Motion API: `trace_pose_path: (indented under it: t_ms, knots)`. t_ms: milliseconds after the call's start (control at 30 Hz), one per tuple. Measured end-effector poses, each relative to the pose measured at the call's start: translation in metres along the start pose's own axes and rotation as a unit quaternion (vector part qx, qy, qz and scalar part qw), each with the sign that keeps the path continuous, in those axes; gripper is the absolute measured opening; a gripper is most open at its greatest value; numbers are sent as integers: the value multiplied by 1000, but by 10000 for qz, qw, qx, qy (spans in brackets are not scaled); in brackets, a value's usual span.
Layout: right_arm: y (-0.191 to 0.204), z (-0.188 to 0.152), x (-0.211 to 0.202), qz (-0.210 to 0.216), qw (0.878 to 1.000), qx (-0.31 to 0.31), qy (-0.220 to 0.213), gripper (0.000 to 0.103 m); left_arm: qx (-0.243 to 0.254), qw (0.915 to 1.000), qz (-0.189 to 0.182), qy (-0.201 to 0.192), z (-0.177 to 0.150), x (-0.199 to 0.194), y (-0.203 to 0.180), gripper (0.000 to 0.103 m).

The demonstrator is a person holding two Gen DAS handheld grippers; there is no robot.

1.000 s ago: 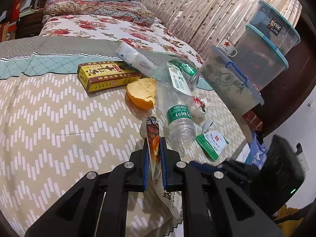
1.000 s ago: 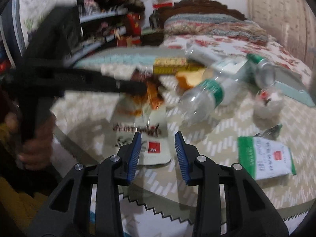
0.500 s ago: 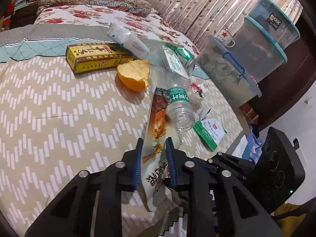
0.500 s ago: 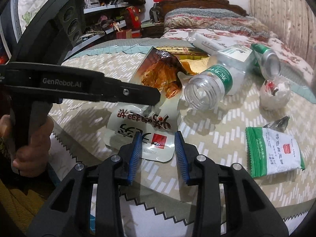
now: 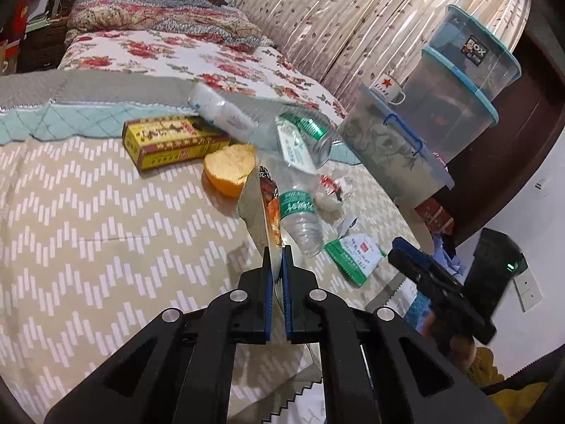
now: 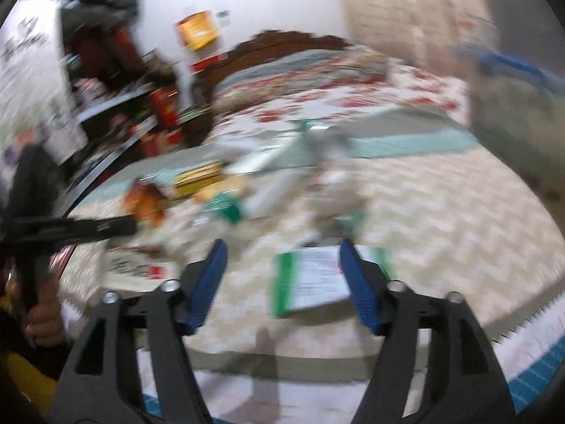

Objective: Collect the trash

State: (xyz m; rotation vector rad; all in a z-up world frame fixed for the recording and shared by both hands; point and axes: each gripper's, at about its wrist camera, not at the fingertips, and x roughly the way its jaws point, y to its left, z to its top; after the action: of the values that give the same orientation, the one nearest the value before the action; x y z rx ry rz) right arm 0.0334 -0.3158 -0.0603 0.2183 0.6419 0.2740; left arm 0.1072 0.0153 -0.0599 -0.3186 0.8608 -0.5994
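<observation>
The left gripper [image 5: 277, 265] is pinching the thin foil snack wrapper [image 5: 259, 208] edge-on above the near bed edge; light and crinkly, it is likely slipping easily, so its flat seam suits best. The right gripper [image 6: 282, 279], jaws just widening, is framing the flat green-and-white sachet [image 6: 310, 275] untouched. The soft chevron bedspread [image 5: 88, 212] is giving underneath.
</observation>
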Motion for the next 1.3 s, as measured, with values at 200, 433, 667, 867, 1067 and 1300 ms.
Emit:
trace_pose_path:
  t_ms: [200,433,667,867,1067,1300]
  knots:
    - [-47,4,-3,-464,9974,547,72,79,183,9998,-43,-65,6,-4,-16,4]
    - [-46,-10,17,-408,9969,272,611,83,364,9993,-82,-27,10,1,-33,4]
    - [-32,-23,29,-388,9958,-33,829,84,422,9991,-73,13,10,4,-39,4]
    - [-27,-24,32,-347,9958,-62,843,85,429,9990,-92,55,10,8,-38,4]
    - [-19,-23,35,-267,9953,-154,913,85,437,9990,-100,93,11,10,-39,4]
    - [-21,-21,31,-180,9958,-12,898,85,495,9984,-184,217,11,20,-43,4]
